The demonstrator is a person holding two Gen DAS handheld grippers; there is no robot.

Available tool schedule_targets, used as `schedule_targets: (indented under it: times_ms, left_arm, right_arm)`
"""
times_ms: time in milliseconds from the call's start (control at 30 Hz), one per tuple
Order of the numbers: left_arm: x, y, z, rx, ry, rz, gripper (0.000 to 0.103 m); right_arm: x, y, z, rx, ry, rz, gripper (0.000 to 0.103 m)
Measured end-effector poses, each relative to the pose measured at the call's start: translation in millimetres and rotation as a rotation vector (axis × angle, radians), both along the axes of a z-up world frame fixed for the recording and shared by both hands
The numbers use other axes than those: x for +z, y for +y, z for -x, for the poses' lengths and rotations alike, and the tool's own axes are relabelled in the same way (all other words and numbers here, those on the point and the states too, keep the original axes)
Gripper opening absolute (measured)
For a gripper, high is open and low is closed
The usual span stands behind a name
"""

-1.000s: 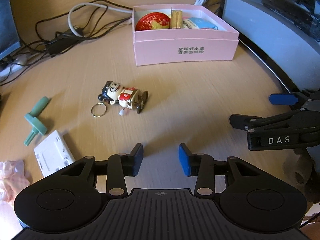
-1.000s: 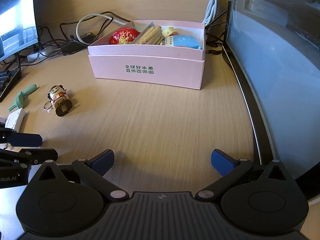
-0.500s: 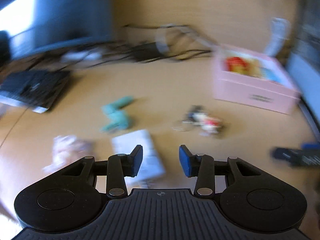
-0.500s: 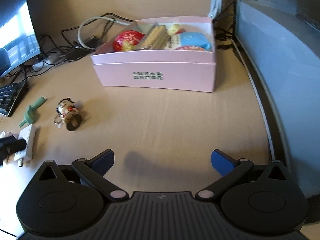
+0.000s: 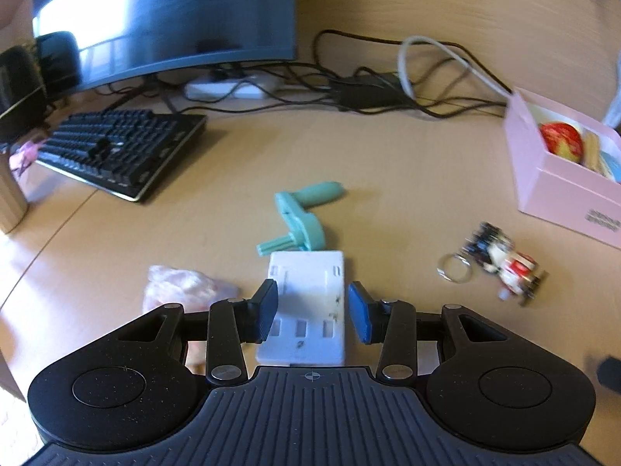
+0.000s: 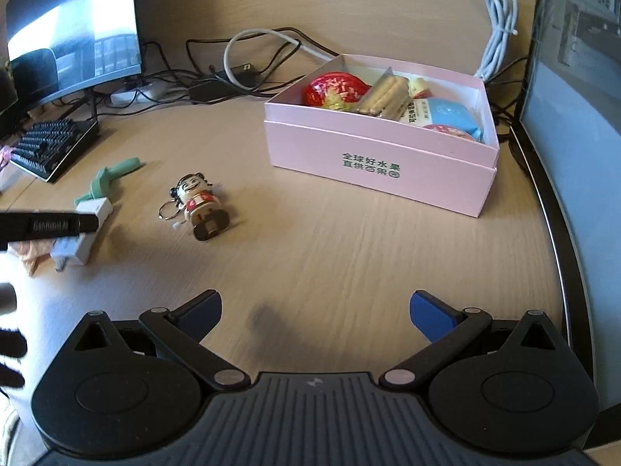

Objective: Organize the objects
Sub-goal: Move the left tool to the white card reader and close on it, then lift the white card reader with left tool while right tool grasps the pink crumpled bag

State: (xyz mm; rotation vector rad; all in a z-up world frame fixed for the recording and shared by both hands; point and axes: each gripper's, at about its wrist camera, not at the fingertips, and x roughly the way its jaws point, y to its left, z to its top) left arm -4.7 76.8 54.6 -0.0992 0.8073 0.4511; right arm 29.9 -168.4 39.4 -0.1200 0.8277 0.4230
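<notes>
My left gripper (image 5: 313, 310) is open, its jaws straddling a white plastic block (image 5: 306, 303) that lies flat on the wooden desk; the pads do not touch it. Beyond it lies a teal plastic crank (image 5: 300, 217), and to the right a wind-up doll keychain (image 5: 500, 268). A pink wrapper (image 5: 182, 285) lies to the left. My right gripper (image 6: 314, 310) is open and empty above bare desk. It sees the doll (image 6: 198, 204), the crank (image 6: 108, 178), the white block (image 6: 87, 229) and the pink box (image 6: 380, 167) holding snacks.
A black keyboard (image 5: 116, 151) and a monitor (image 5: 163, 19) stand at the back left, with a tangle of cables (image 5: 368, 85) behind. A second screen (image 6: 574, 124) edges the desk on the right. The pink box (image 5: 562, 190) shows at the left view's right edge.
My left gripper swung left from facing the pink box and came down over the white block. My right gripper moved slightly nearer the box, still open.
</notes>
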Motion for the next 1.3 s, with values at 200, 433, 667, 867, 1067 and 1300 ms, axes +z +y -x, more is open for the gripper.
schedule_targets:
  times_ms: [200, 433, 667, 867, 1067, 1300]
  left_arm:
    - [-6.2, 19.0, -5.5, -0.018, 0.019, -0.085, 0.054]
    - [-3.8, 37.1, -9.1, -0.116, 0.05, -0.063, 0.053]
    - [-7.4, 71.2, -7.0, -0.071, 0.038, 0.121, 0.052]
    - [-4.5, 86.3, -1.7, -0.083, -0.018, 0.214, 0.043]
    - [1.1, 95.9, 0.3, -0.094, -0.028, 0.252, 0.017]
    - [35.1, 105.5, 16.4, -0.159, -0.145, 0.349, 0.017]
  right_arm:
    - [1.0, 9.8, 4.9, -0.007, -0.002, 0.009, 0.103]
    - [4.6, 23.3, 9.3, 0.001, -0.01, 0.017, 0.103]
    - [11.6, 38.5, 14.7, 0.009, -0.032, 0.015, 0.103]
    - [17.4, 51.3, 26.0, 0.03, -0.068, 0.04, 0.103]
    - [21.0, 59.8, 35.2, 0.042, -0.098, 0.065, 0.103]
    - [26.9, 79.7, 42.0, 0.112, -0.141, 0.09, 0.103]
